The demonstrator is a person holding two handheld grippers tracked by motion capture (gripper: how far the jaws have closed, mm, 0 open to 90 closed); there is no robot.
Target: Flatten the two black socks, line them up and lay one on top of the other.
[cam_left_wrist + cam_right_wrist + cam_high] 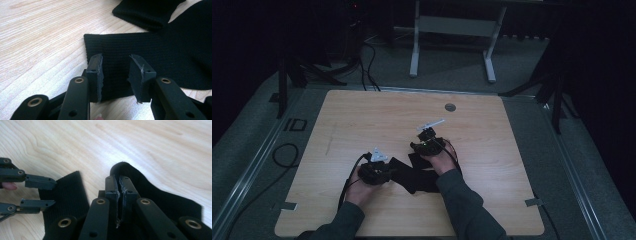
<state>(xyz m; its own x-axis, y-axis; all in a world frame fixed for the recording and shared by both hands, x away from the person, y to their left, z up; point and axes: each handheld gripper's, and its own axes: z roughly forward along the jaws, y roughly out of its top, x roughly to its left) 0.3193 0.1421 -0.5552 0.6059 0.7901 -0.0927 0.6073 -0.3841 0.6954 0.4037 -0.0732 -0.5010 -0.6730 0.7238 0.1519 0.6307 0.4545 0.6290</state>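
Note:
A black ribbed knit cloth [418, 179] lies on the wooden table [362, 120] in front of the person. My left gripper [116, 67] is open, its jaws standing on either side of the cloth's flat ribbed end [155, 50] without pinching it. In the right gripper view this left gripper [53, 192] comes in from the left, over the ribbed edge [67, 192]. My right gripper [119, 182] is shut on a raised fold of the same black cloth [140, 180]. In the high view the left gripper [384, 167] and right gripper [422, 150] sit close together.
A grey round grommet [450, 107] sits near the table's far edge. Beyond the table stands a white desk frame [414, 50], and cables [287, 155] lie on the grey floor at the left. Tape tabs [287, 205] mark the table's near corners.

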